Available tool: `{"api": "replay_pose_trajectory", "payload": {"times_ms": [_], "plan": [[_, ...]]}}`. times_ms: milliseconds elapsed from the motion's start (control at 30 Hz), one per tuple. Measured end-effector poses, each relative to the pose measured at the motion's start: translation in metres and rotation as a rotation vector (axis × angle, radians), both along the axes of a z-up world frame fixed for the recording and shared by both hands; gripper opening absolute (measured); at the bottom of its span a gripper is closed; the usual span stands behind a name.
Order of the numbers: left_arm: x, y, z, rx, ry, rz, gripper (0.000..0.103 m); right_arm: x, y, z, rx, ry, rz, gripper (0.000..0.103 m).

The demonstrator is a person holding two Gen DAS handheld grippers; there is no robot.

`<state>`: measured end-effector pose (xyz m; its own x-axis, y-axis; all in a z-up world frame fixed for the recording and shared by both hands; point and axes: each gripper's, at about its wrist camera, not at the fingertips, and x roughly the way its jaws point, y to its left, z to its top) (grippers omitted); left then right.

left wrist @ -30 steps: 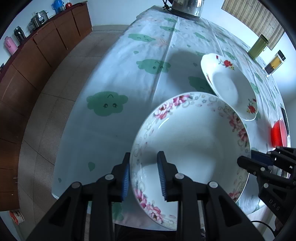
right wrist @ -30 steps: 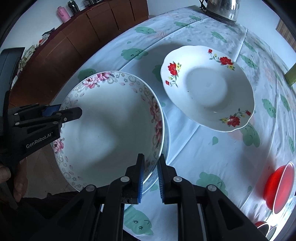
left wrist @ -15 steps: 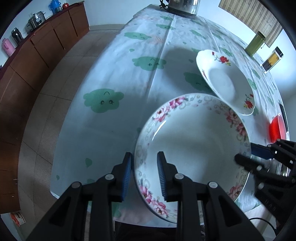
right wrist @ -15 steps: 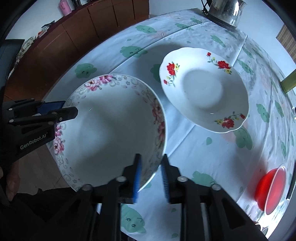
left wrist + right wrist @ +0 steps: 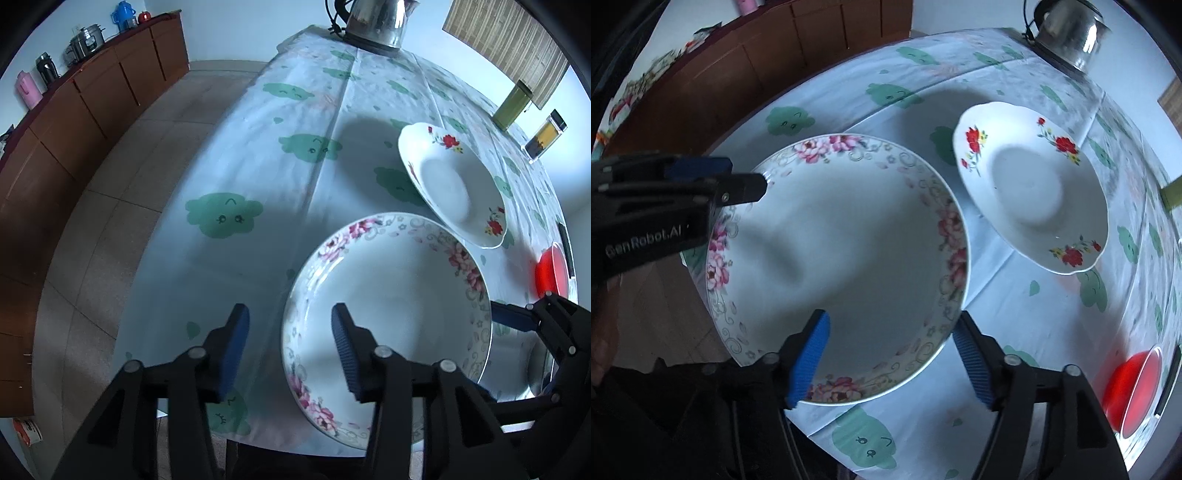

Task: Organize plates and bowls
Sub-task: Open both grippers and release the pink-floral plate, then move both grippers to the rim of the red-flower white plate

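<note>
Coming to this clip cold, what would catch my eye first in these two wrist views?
The large pink-flowered plate at the near table edge dominates. The left hand-held gripper and right hand-held gripper have just been opening, and their pads now straddle opposite rims without pressing. Beyond it lies a smaller red-flowered plate, with a red bowl at the far right and a steel kettle at the far end.

A cloud-print tablecloth (image 5: 236, 177) carries two floral plates (image 5: 842, 266) (image 5: 1030, 184), a kettle (image 5: 376, 22) and a red bowl (image 5: 1130, 391).
</note>
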<state>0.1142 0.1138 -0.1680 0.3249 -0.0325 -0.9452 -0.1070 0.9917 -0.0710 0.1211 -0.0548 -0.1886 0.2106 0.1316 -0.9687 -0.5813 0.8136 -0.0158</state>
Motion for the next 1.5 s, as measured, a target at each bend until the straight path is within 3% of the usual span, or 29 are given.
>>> {"api": "replay_pose_trajectory", "payload": {"times_ms": [133, 267, 633, 1067, 1500], "plan": [[0.001, 0.001, 0.001, 0.0, 0.0, 0.004, 0.06, 0.003, -0.005, 0.002, 0.039, -0.005, -0.024, 0.073], [0.006, 0.001, 0.003, 0.0, -0.004, 0.005, 0.06, 0.009, -0.013, 0.01, 0.109, 0.018, -0.065, 0.073], [0.027, -0.021, 0.009, 0.016, -0.007, -0.063, 0.065, 0.013, -0.039, 0.014, 0.17, 0.042, -0.161, 0.073], [0.068, -0.048, 0.017, 0.019, -0.006, -0.162, 0.065, 0.037, -0.103, 0.028, 0.288, 0.032, -0.443, 0.073], [0.119, -0.077, 0.014, 0.017, 0.028, -0.236, 0.065, 0.072, -0.151, 0.023, 0.321, 0.038, -0.689, 0.073]]}}
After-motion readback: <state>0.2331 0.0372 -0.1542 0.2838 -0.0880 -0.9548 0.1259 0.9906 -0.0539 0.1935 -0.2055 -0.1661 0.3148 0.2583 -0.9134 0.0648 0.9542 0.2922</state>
